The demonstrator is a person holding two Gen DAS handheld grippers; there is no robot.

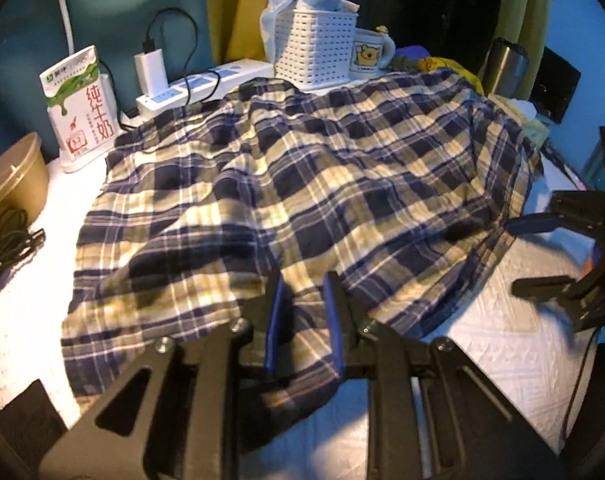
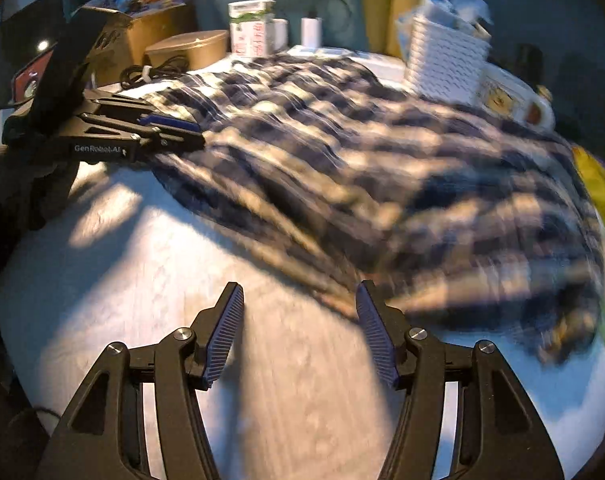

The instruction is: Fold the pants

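Navy, cream and white plaid pants (image 1: 302,168) lie spread and rumpled over the white tabletop (image 1: 502,340). My left gripper (image 1: 304,284) is at their near edge, and its blue pads (image 1: 272,320) pinch a fold of the cloth. The right wrist view is motion-blurred; there the left gripper (image 2: 182,132) holds the left side of the pants (image 2: 382,184). My right gripper (image 2: 298,292) is open above bare tabletop (image 2: 142,260), just short of the pants' near edge, with nothing between its fingers. It also shows open at the right edge of the left wrist view, right gripper (image 1: 542,252).
Along the back stand a milk carton (image 1: 78,108), a power strip with a charger (image 1: 198,88), a white perforated basket (image 1: 318,52), a mug (image 1: 370,54) and a steel flask (image 1: 504,66). A brown bowl (image 1: 10,180) and a coiled black cable (image 1: 10,240) sit at the left.
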